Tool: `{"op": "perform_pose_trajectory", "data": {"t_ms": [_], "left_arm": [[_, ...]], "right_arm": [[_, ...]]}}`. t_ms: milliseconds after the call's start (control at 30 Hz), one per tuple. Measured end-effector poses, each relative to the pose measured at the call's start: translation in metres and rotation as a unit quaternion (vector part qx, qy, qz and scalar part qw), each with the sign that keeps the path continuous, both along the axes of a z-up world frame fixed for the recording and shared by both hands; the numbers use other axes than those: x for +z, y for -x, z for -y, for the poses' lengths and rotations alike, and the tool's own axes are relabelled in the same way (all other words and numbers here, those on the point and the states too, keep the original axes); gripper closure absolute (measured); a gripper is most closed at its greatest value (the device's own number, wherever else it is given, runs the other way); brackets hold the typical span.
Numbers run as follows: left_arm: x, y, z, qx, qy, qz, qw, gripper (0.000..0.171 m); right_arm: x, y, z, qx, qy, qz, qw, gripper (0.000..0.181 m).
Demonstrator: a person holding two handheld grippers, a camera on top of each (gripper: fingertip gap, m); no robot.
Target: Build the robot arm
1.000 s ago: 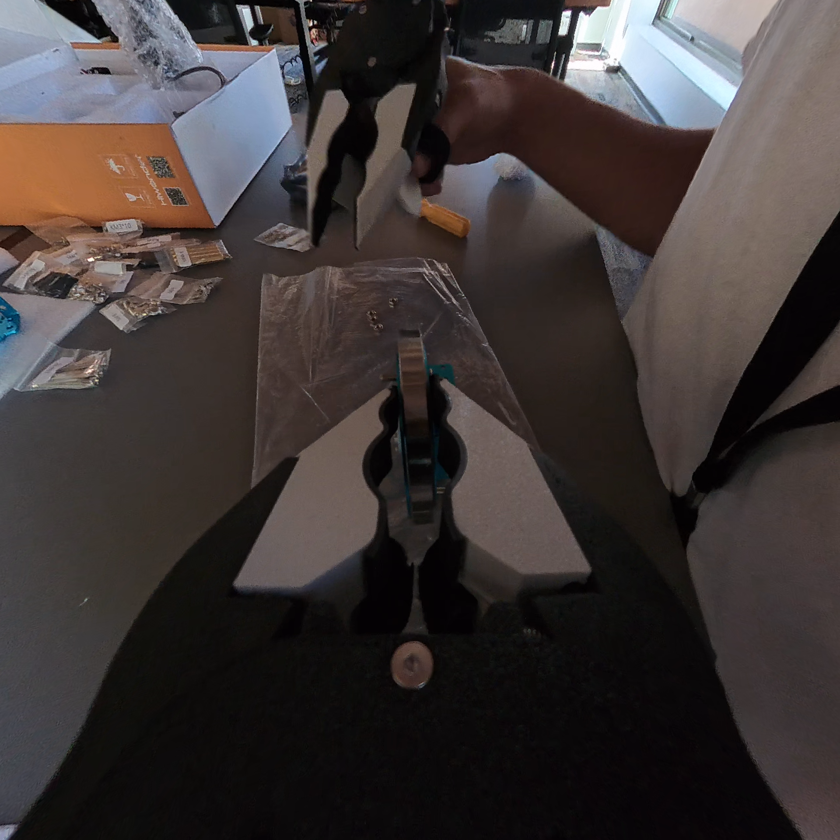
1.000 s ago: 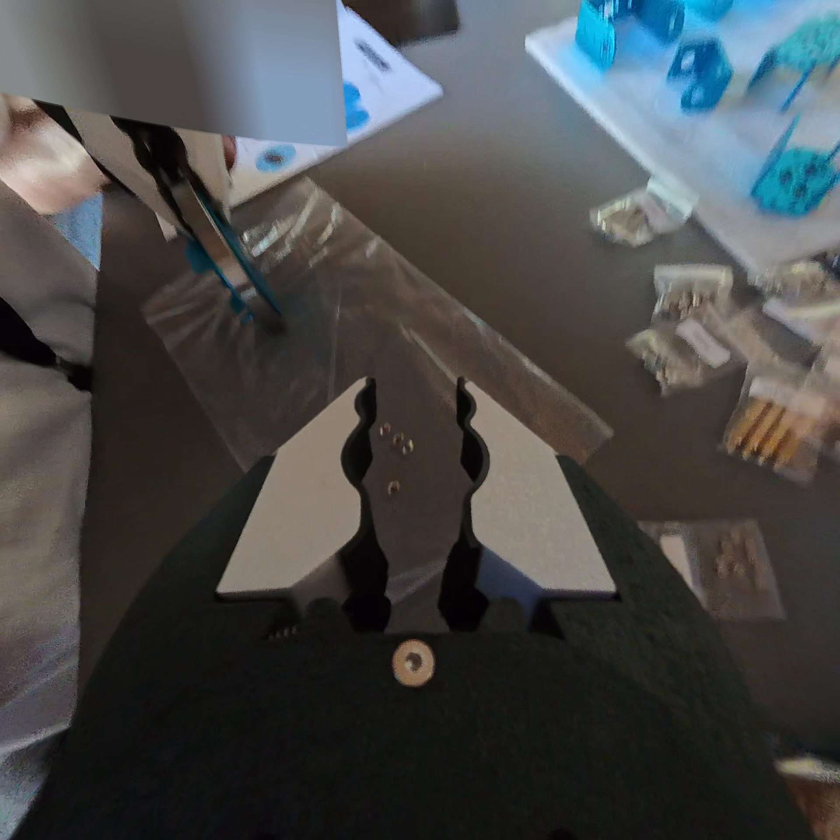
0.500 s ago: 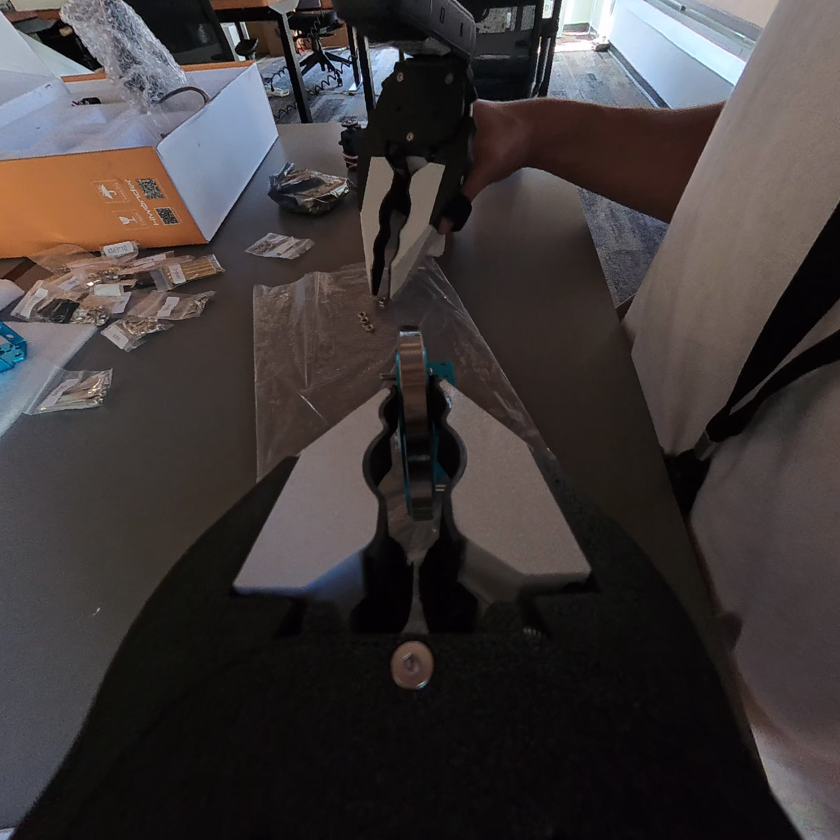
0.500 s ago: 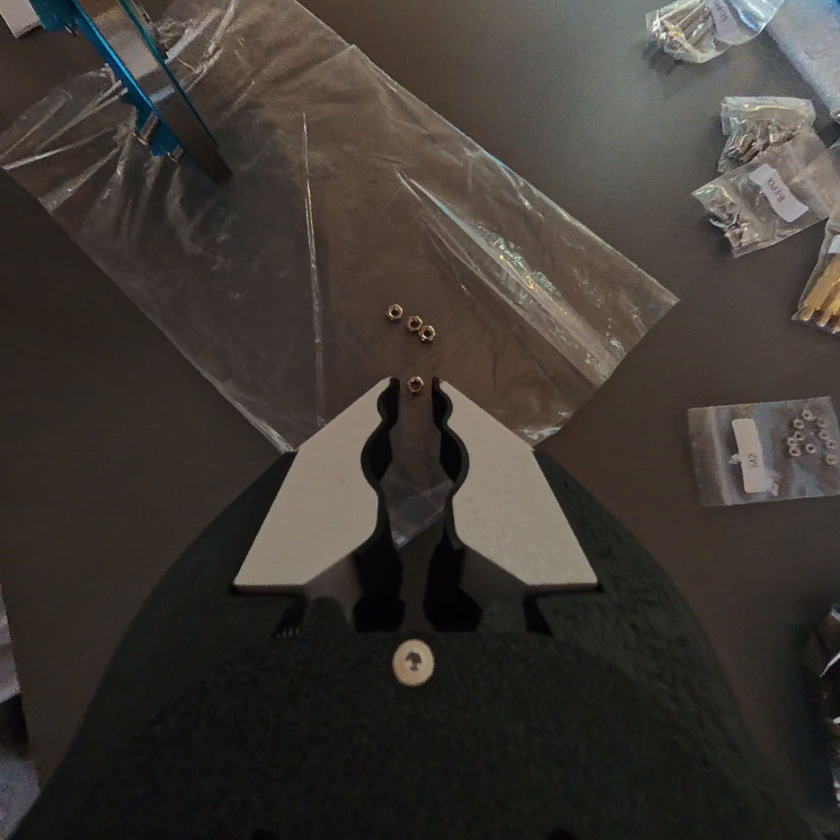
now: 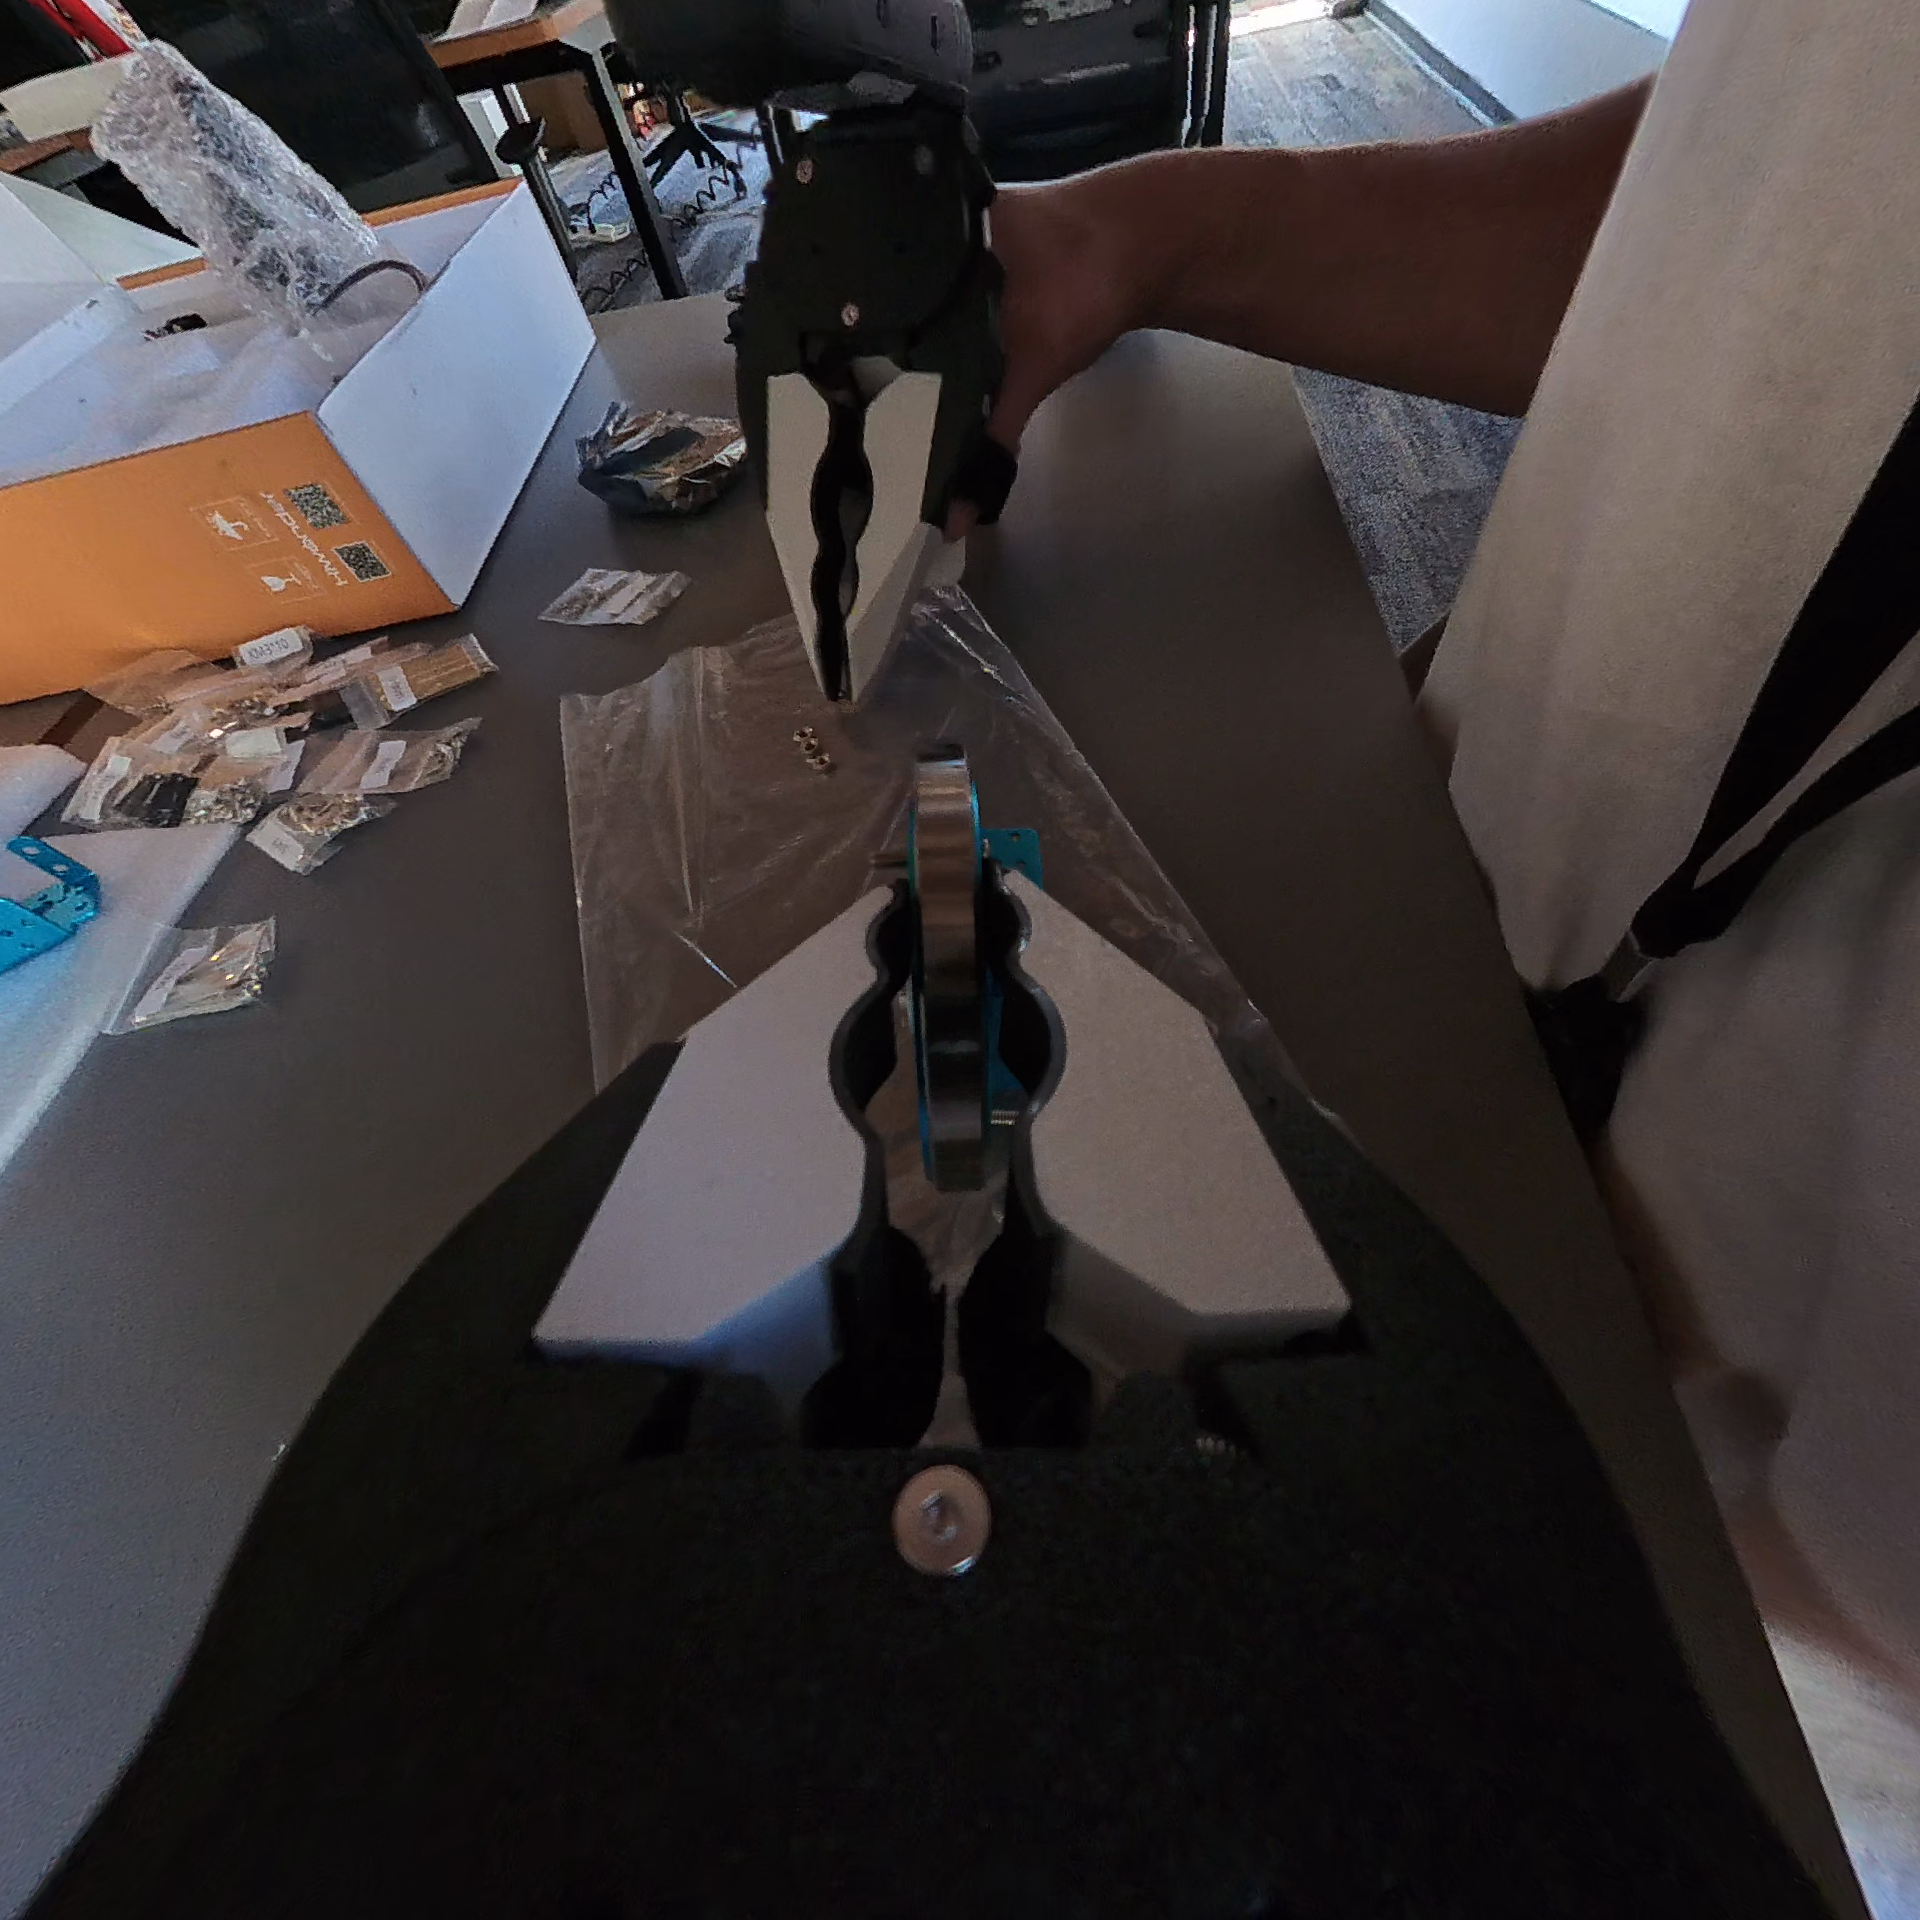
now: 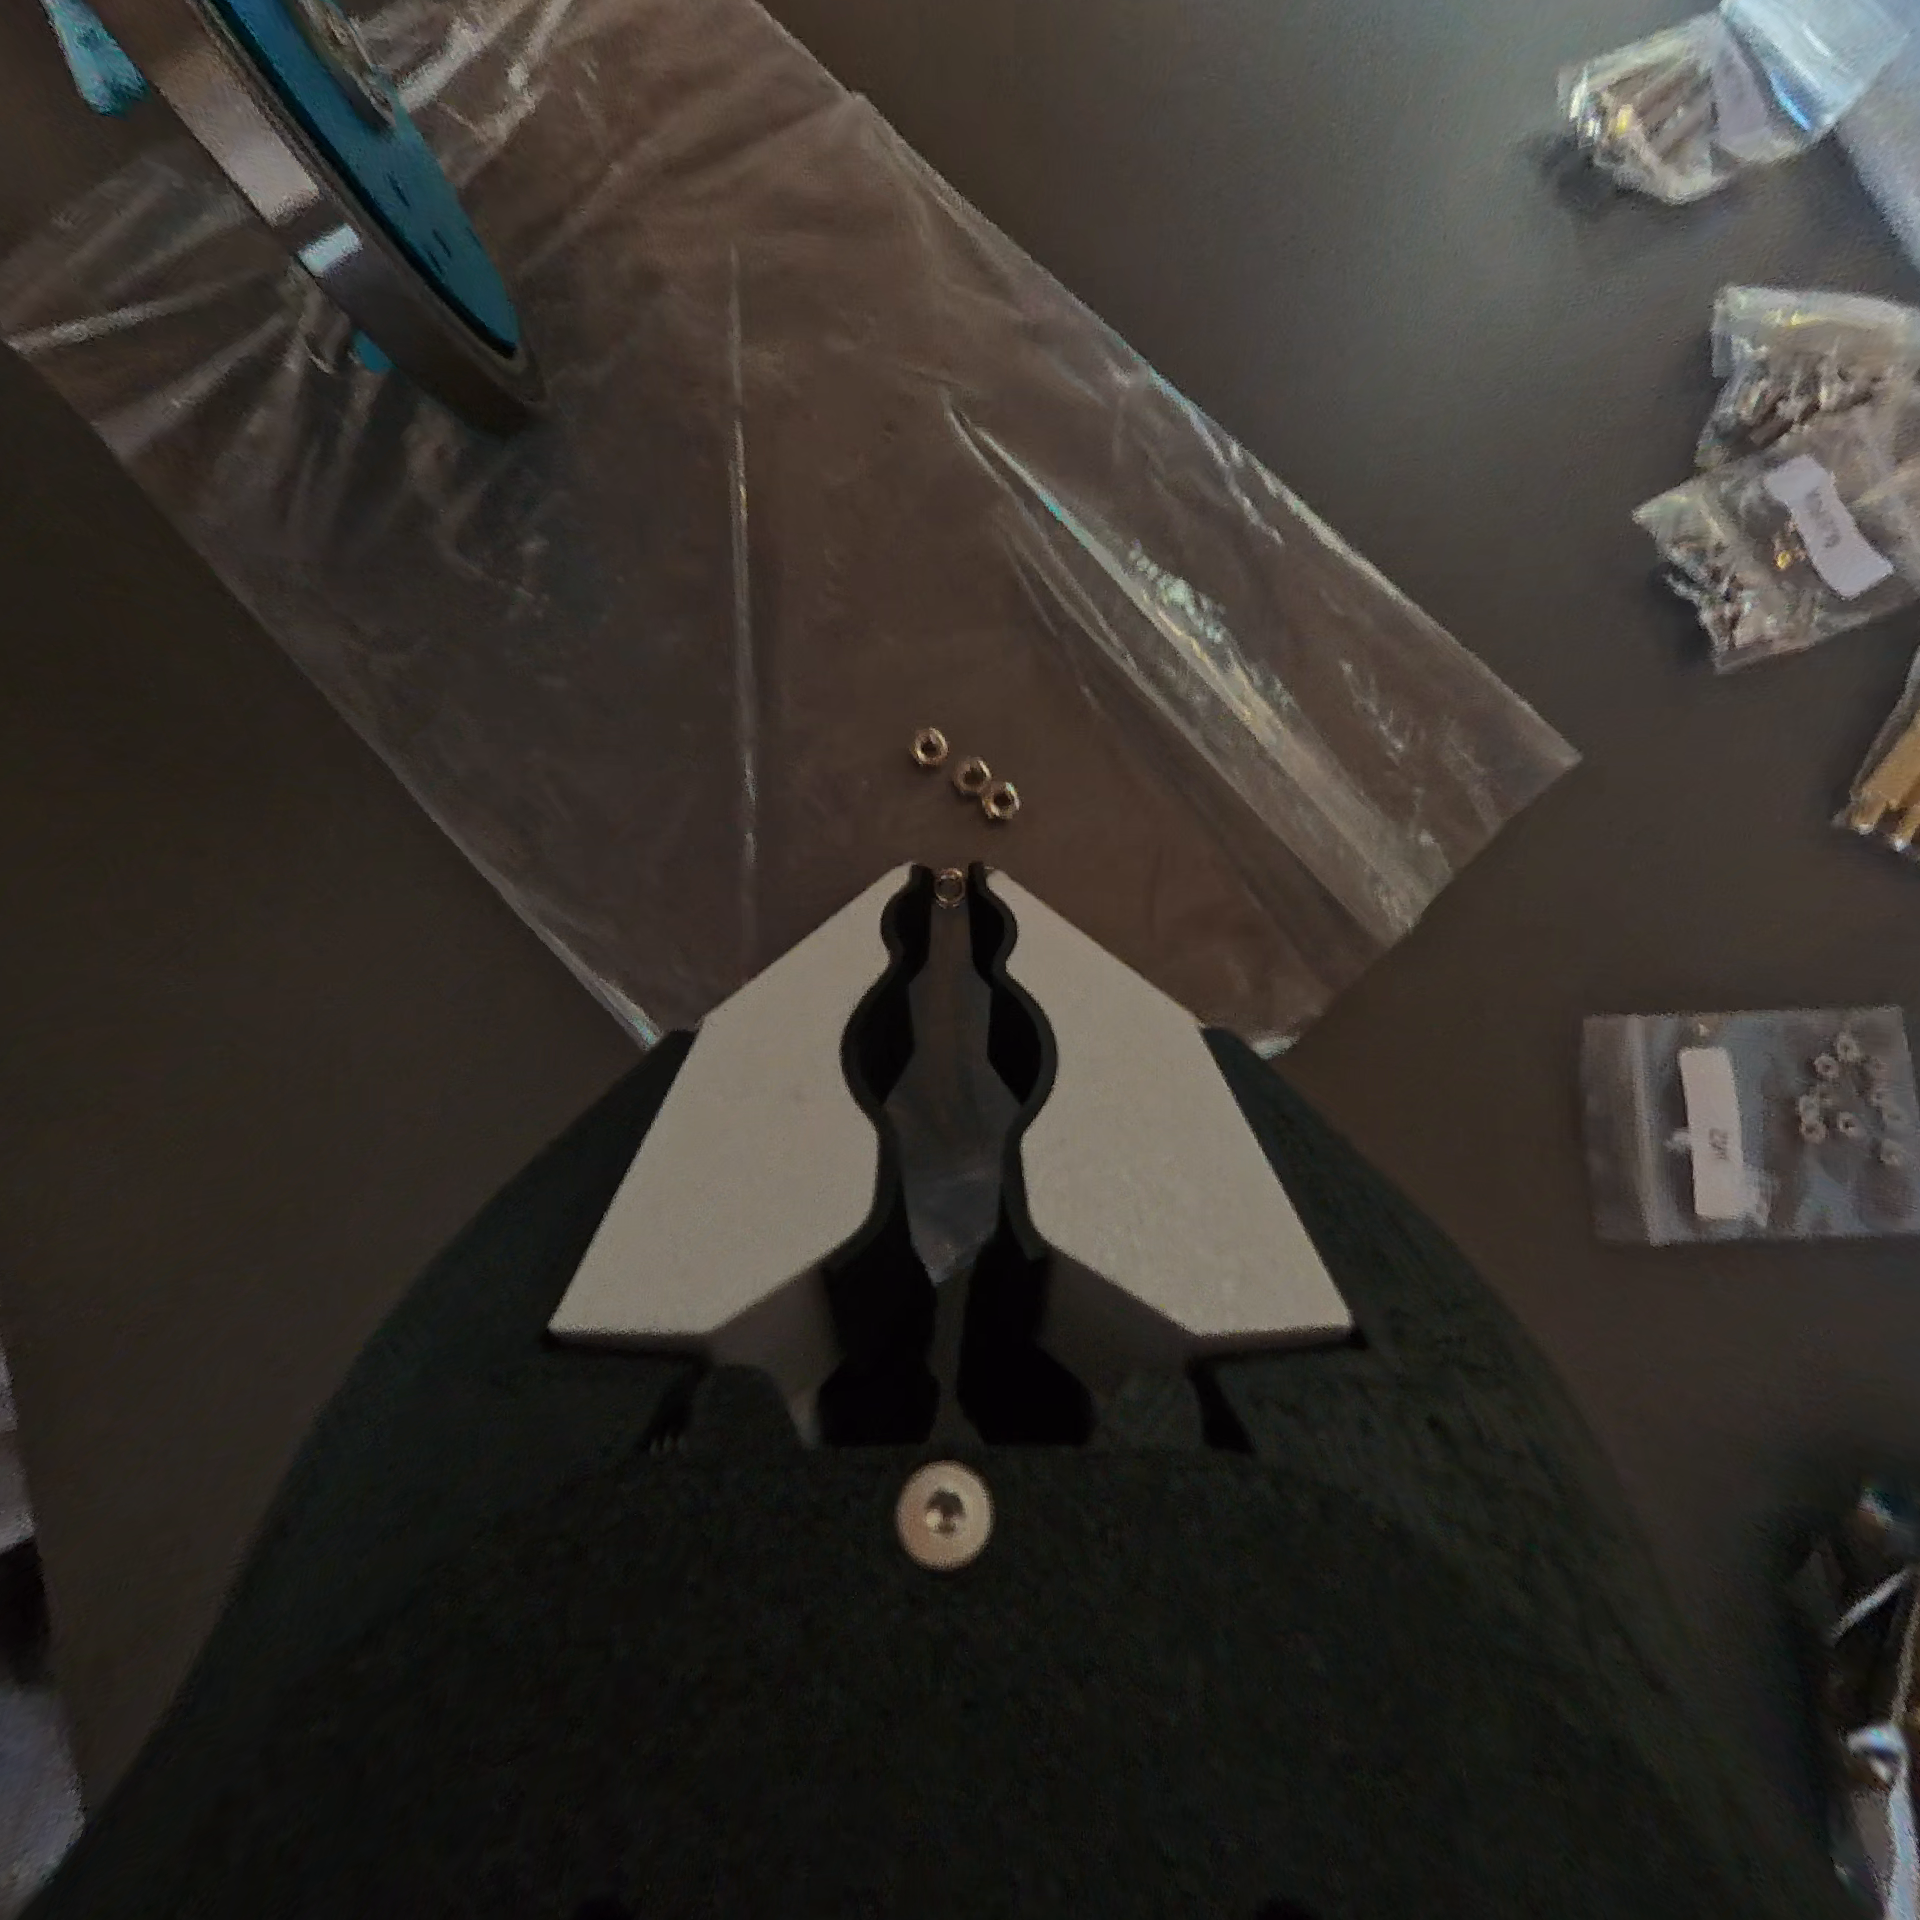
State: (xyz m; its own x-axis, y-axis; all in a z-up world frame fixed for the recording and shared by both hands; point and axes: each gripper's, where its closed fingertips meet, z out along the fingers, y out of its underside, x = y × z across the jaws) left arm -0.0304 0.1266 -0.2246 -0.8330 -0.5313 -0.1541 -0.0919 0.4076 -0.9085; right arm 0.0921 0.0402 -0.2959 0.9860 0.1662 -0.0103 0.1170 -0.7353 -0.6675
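Nut (image 6: 950, 889): 1 small hex nut, sitting between the tips of the right tongs (image 6: 949, 881), which are nearly together and pinched on it. The tips rest low on a clear plastic bag (image 6: 1039, 499) lying flat on the dark counter (image 6: 260, 831). 3 more nuts (image 6: 966, 771) lie loose on the bag just beyond the tips, close together in a short row.

Left tongs (image 5: 948, 914): clamped on a disc (image 5: 945, 935), a silver ring with a blue plate, held edge-on and upright over the near part of the bag. In the right wrist view the disc (image 6: 343, 208) appears at the far left, its lower edge at or close to the bag; contact cannot be confirmed.

In the left wrist view the right tongs (image 5: 836, 691) point down at the far end of the bag, gripped by a hand (image 5: 1049, 301).

Surroundings: an open orange and white box (image 5: 239, 509) at the far left of the counter, with bubble wrap (image 5: 223, 197) rising from it. Small bags of hardware (image 5: 260, 748) are scattered near the box. A crumpled foil wrapper (image 5: 660, 457) lies beyond the bag. Blue brackets (image 5: 36, 904) rest on white foam at the left edge. In the right wrist view a labelled bag of nuts (image 6: 1756, 1122) lies to the right, apart from the clear bag.
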Motion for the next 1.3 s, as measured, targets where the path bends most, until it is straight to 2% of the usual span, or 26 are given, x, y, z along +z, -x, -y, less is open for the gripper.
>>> {"op": "perform_pose_trajectory", "data": {"t_ms": [133,200,267,367,467,633,733,900,1133,1300], "left_arm": [[0.0,0.001,0.001,-0.003,-0.004,0.004,1.0,0.159],[0.0,0.002,0.002,-0.005,-0.009,0.01,1.0,0.159],[0.0,0.002,0.003,-0.007,-0.012,0.014,1.0,0.159],[0.0,0.003,0.004,-0.007,-0.01,0.016,1.0,0.159],[-0.001,0.003,0.004,-0.006,-0.009,0.018,1.0,0.159],[-0.001,0.003,0.004,-0.007,-0.014,0.021,1.0,0.159],[-0.001,0.003,0.005,-0.008,-0.017,0.022,1.0,0.159],[-0.001,0.004,0.007,-0.008,-0.025,0.024,0.999,0.159],[-0.002,0.005,0.011,0.0,-0.049,0.028,0.998,0.159],[-0.003,0.005,0.013,0.005,-0.064,0.033,0.997,0.159]], "right_arm": [[0.033,0.018,-0.027,0.053,-0.068,-0.075,0.993,0.175],[0.064,0.044,-0.052,0.119,-0.12,-0.154,0.973,0.176],[0.087,0.075,-0.075,0.198,-0.146,-0.228,0.942,0.176],[0.095,0.104,-0.096,0.283,-0.121,-0.297,0.904,0.176],[0.096,0.111,-0.102,0.321,-0.091,-0.351,0.875,0.176],[0.09,0.115,-0.102,0.337,-0.052,-0.398,0.852,0.176],[0.079,0.119,-0.099,0.343,-0.022,-0.389,0.855,0.176],[0.078,0.121,-0.096,0.337,0.014,-0.397,0.853,0.176],[0.077,0.122,-0.092,0.298,0.109,-0.387,0.866,0.175],[0.076,0.123,-0.089,0.271,0.159,-0.411,0.856,0.175]]}}
